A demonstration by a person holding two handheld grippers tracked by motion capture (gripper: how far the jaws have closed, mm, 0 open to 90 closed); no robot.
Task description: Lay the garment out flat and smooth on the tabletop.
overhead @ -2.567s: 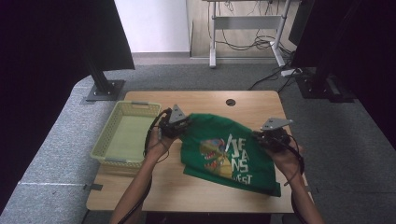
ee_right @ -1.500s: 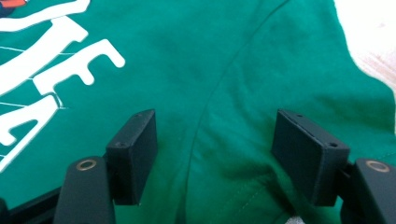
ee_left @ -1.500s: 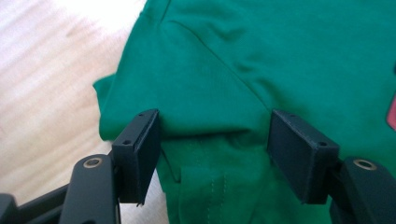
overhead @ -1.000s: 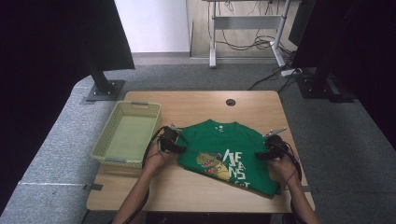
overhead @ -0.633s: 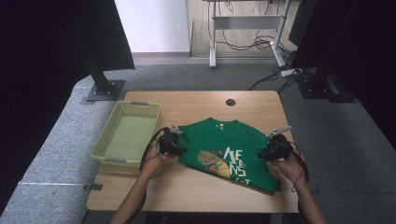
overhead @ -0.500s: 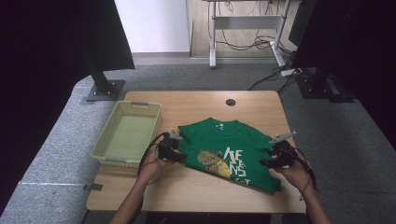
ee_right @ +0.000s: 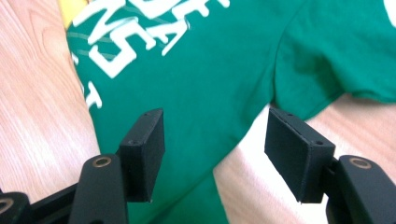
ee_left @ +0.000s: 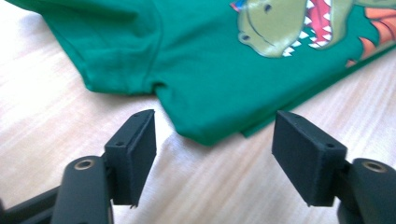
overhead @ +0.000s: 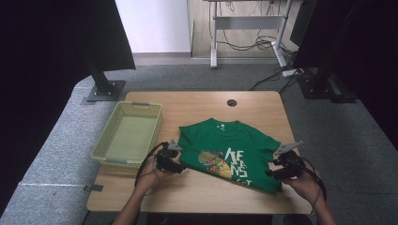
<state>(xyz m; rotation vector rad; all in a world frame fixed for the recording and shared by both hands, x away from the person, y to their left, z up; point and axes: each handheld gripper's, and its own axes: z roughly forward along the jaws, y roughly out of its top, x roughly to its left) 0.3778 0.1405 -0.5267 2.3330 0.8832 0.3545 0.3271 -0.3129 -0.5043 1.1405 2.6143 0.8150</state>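
Since a second ago your hands have drawn outward, off the green T-shirt [overhead: 230, 152], which lies flat on the desk [overhead: 197, 108] with its collar toward 12 o'clock. Your left gripper [ee_left: 212, 154], just opened wider, holds nothing at the shirt's 9 o'clock edge. Your right gripper [ee_right: 212, 149], narrowing slightly, straddles the 3 o'clock side seam without pinching it.

Two black handheld grippers are seen — the left gripper [overhead: 172, 159] and the right gripper [overhead: 281, 167] — each topped by a grey three-cornered plate and trailed by a thin black cable. Blocky matt-black jaws carry small screw holes; brass-ringed bolts sit behind. Forearms are bare.
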